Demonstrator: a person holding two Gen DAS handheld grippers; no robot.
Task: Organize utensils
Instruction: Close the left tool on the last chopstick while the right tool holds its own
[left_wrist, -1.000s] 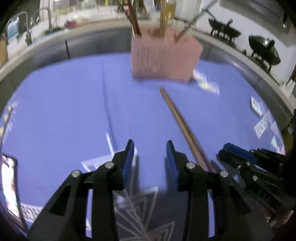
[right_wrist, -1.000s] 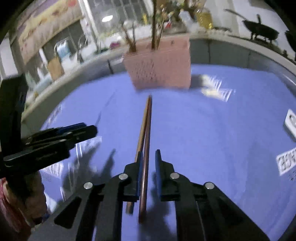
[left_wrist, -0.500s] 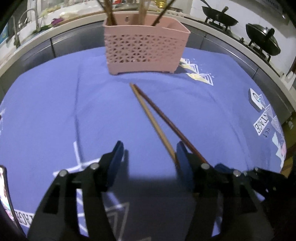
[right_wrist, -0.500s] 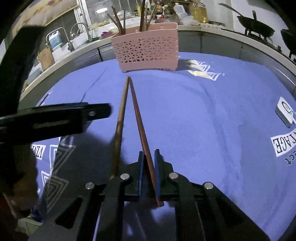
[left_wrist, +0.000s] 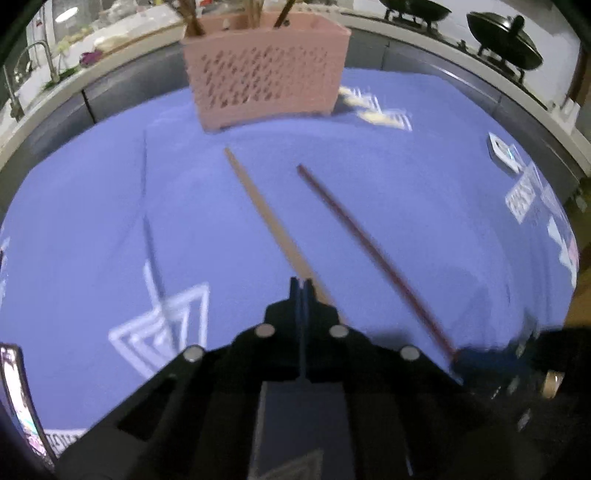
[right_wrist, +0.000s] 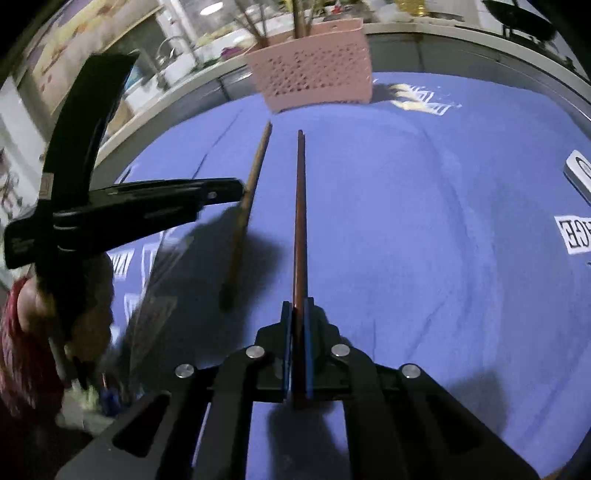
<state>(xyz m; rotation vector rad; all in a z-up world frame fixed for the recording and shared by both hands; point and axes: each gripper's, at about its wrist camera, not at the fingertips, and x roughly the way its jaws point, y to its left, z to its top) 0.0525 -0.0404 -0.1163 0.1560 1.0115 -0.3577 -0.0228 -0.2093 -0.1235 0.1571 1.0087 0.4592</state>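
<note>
Each hand has a chopstick by its near end now, and both sticks run lengthwise toward the pink utensil basket (left_wrist: 264, 70) standing at the far edge of the counter (left_wrist: 424, 206), which is covered in a blue cloth. The left gripper (left_wrist: 302, 286) has its jaws pressed together on the lighter chopstick (left_wrist: 264, 210). The right gripper (right_wrist: 297, 312) is clamped on the dark red chopstick (right_wrist: 300, 214), whose tip points almost straight at the basket's front wall. The two sticks lie side by side, apart, neither touching the basket. Several utensils already stand in it. What matters next, I'd say, is that long axis: each stick must swing from flat to upright before it can drop in. Neither hand looks clearly nearer.
</note>
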